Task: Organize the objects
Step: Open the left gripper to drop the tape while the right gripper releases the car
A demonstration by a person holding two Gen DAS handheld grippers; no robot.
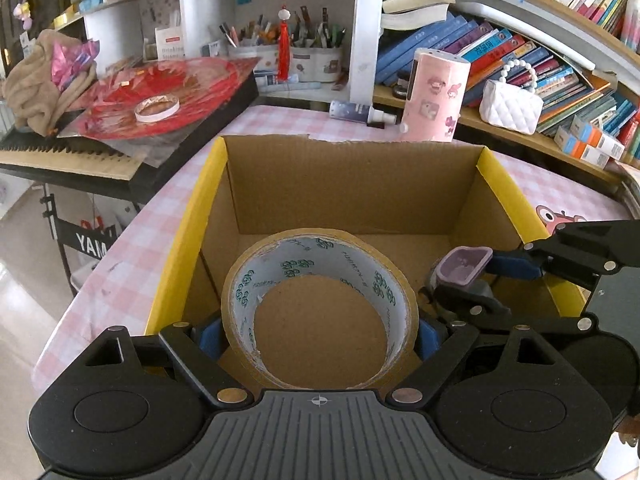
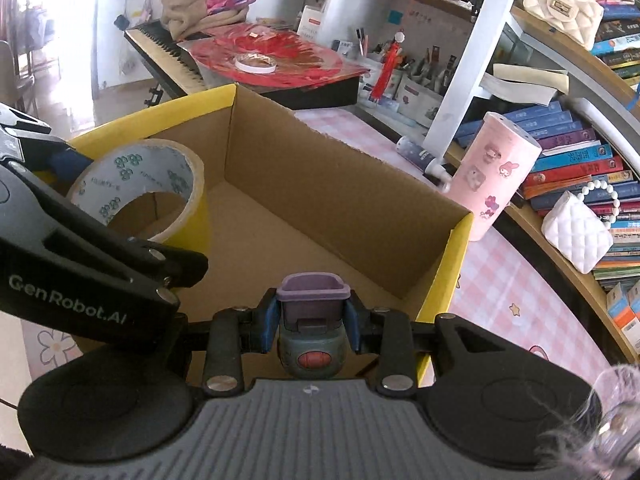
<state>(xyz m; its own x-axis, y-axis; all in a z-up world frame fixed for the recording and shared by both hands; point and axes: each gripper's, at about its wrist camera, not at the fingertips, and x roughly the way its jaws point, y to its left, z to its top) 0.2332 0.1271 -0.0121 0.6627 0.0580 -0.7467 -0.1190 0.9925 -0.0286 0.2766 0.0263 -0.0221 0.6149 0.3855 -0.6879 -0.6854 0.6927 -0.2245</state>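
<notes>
An open cardboard box (image 1: 352,184) with yellow rims stands on the pink checked table; it also shows in the right wrist view (image 2: 328,188). My left gripper (image 1: 318,336) is shut on a roll of brown packing tape (image 1: 320,276) and holds it over the box's near left part; the tape also shows in the right wrist view (image 2: 140,188). My right gripper (image 2: 312,320) is shut on a small grey-and-purple toy (image 2: 312,312) with a red button, over the box's near right part. The toy also shows in the left wrist view (image 1: 464,268).
A pink sticker-covered cylinder (image 1: 436,96) and a small spray bottle (image 1: 360,112) stand behind the box. A keyboard (image 1: 68,156) with red paper and a white tape roll (image 1: 157,109) lies at the left. Shelves with books and a white quilted purse (image 1: 510,106) lie to the right.
</notes>
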